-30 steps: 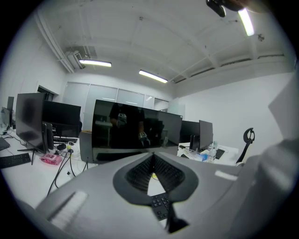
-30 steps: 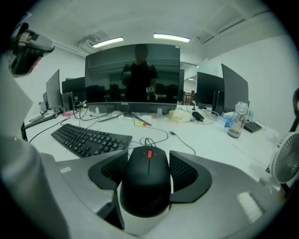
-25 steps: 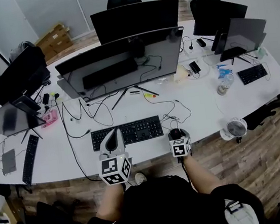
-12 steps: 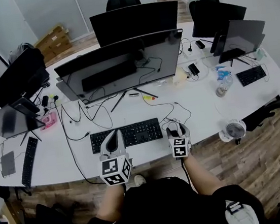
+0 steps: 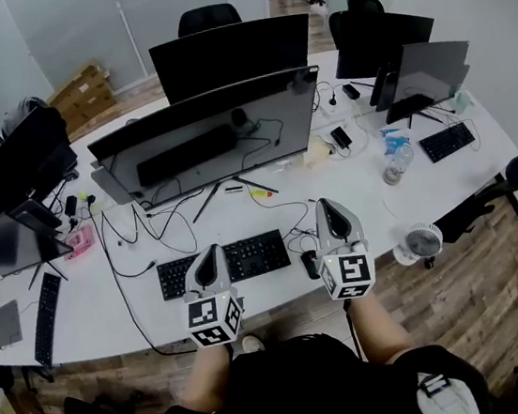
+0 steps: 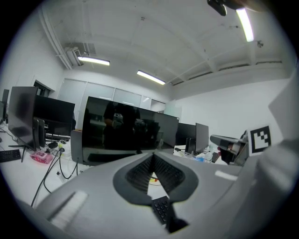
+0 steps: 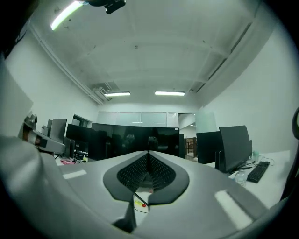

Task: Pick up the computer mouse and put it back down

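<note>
Mouse position settled most of the question: the black computer mouse (image 5: 310,264) lay flat on the white surface (image 5: 111,306), just off the right end of the black keyboard (image 5: 224,263) and near the front edge, with neither tool on it. The right tool (image 5: 326,206) showed just beside the mouse in the head view, apparently held up above the surface and not resting on it. In the right gripper view its ribbed pads (image 7: 148,163) were pressed together with nothing caught between them. The left tool (image 5: 210,251) hovered over the left part of the keyboard, well apart from the mouse. Its jaws were likewise pressed together and empty in the left gripper view (image 6: 153,161). Behind the keyboard stood the wide curved monitor (image 5: 212,136), and a small desk fan (image 5: 422,243) sat off to the right near the edge of the surface. As a judgement, no carrying was under way at this moment. With the mouse down and the nearer tool closed on nothing, either the lift and set-down were both finished or neither had been started, and these views could not decide which. If it was unstarted, the right tool would have had to spread, come down around the mouse and pinch it.
</note>
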A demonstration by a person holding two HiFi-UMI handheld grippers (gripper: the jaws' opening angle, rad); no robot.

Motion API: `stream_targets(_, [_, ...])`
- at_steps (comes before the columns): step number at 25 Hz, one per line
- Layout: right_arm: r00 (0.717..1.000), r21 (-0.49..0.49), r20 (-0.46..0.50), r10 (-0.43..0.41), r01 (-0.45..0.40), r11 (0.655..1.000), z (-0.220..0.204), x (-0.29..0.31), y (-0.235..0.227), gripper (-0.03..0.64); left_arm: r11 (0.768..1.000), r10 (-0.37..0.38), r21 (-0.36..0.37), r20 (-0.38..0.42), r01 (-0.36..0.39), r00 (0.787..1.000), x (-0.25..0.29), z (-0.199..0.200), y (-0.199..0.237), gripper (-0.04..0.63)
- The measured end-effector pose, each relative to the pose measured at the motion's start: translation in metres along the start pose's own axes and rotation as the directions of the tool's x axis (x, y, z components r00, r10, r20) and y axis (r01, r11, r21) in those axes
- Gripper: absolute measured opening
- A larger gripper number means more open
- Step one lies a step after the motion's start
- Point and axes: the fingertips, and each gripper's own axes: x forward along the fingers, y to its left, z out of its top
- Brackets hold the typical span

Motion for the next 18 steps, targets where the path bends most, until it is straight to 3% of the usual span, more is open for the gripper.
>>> stream_targets(18, [1.0,0.006,-0.008,0.0,0.0,1.0,0.002,0.007,0.022,-0.002,0.999,-0.051,-0.003,0.014,0.051,0.999,0.017,0.009,0.015,0.055])
